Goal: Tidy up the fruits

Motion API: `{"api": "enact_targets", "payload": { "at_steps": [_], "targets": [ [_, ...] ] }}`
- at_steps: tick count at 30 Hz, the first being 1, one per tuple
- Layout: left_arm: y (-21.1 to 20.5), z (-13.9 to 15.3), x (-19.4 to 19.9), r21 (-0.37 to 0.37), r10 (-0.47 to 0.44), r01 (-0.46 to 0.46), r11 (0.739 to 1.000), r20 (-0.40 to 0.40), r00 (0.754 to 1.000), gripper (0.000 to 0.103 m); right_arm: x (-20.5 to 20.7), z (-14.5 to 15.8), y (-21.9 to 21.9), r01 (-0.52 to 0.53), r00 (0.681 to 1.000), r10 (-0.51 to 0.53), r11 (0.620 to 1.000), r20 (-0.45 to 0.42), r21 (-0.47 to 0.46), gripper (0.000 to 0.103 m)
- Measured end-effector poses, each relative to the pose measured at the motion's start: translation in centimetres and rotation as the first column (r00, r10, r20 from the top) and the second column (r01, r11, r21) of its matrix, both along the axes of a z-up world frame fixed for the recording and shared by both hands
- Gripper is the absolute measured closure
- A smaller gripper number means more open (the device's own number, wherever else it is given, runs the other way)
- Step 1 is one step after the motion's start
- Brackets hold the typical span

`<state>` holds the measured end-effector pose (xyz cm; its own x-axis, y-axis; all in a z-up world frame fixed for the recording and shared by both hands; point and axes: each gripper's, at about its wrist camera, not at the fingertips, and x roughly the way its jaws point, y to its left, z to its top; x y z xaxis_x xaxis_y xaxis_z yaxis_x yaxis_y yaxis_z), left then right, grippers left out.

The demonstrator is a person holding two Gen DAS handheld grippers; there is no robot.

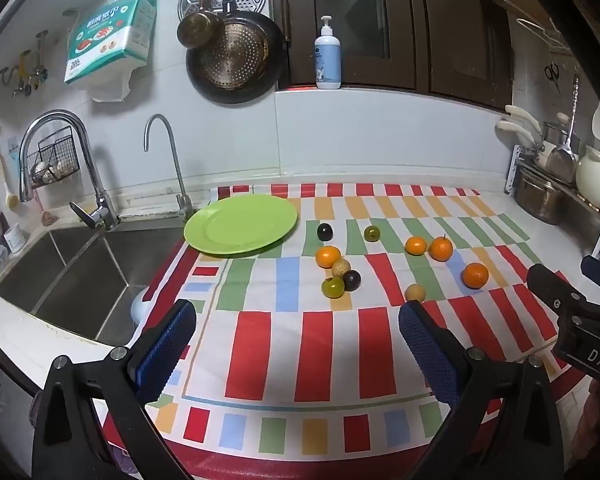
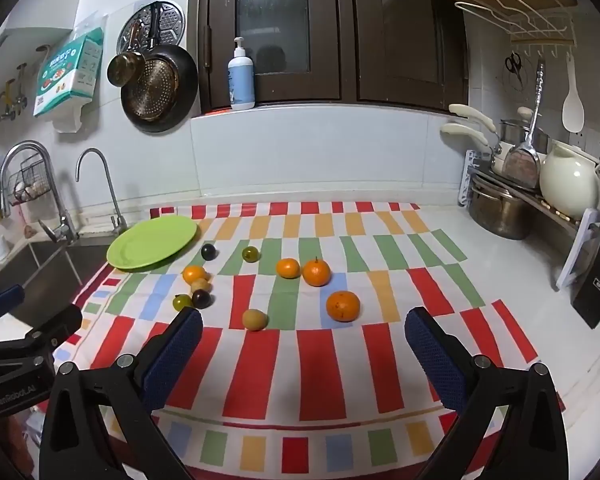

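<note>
I judge that I am at the very start: nothing sits on the green plate (image 1: pixel 240 224) yet, and all the fruit lies loose on the striped cloth (image 1: pixel 324 352). The plate rests at the far left of the cloth, beside the sink (image 1: pixel 76 276). To its right lie a dark fruit (image 1: pixel 324 231) and a small green one (image 1: pixel 372 233); nearer, an orange (image 1: pixel 327 256), a tan fruit (image 1: pixel 341 267), another dark one (image 1: pixel 351 280) and a green one (image 1: pixel 332 287) bunch together, seemingly touching, though the lens makes that hard to confirm. Three more oranges (image 2: pixel 343 306) and a tan fruit (image 2: pixel 255 319) lie further right.

Both the left gripper (image 1: pixel 298 344) and the right gripper (image 2: pixel 304 350) hang over the near edge of the cloth, tilted gently downward, tongs spread wide with nothing between them.

Next I would reach forward with the right tongs to the nearest orange, straddle it, close softly so it does not roll, then carry it to the plate.
</note>
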<state>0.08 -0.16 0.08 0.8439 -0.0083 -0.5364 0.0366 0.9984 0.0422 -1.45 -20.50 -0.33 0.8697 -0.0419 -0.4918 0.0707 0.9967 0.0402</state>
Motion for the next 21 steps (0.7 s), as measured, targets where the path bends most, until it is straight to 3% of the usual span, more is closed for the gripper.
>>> {"api": "enact_targets", "payload": {
  "at_steps": [21],
  "targets": [
    [0.22,0.80,-0.91,0.001,0.016,-0.016,1.000,0.021,1.000,0.000,-0.64,0.60,0.05,-0.026,0.999,0.026,1.000,0.039,0.006,0.000]
  ]
}}
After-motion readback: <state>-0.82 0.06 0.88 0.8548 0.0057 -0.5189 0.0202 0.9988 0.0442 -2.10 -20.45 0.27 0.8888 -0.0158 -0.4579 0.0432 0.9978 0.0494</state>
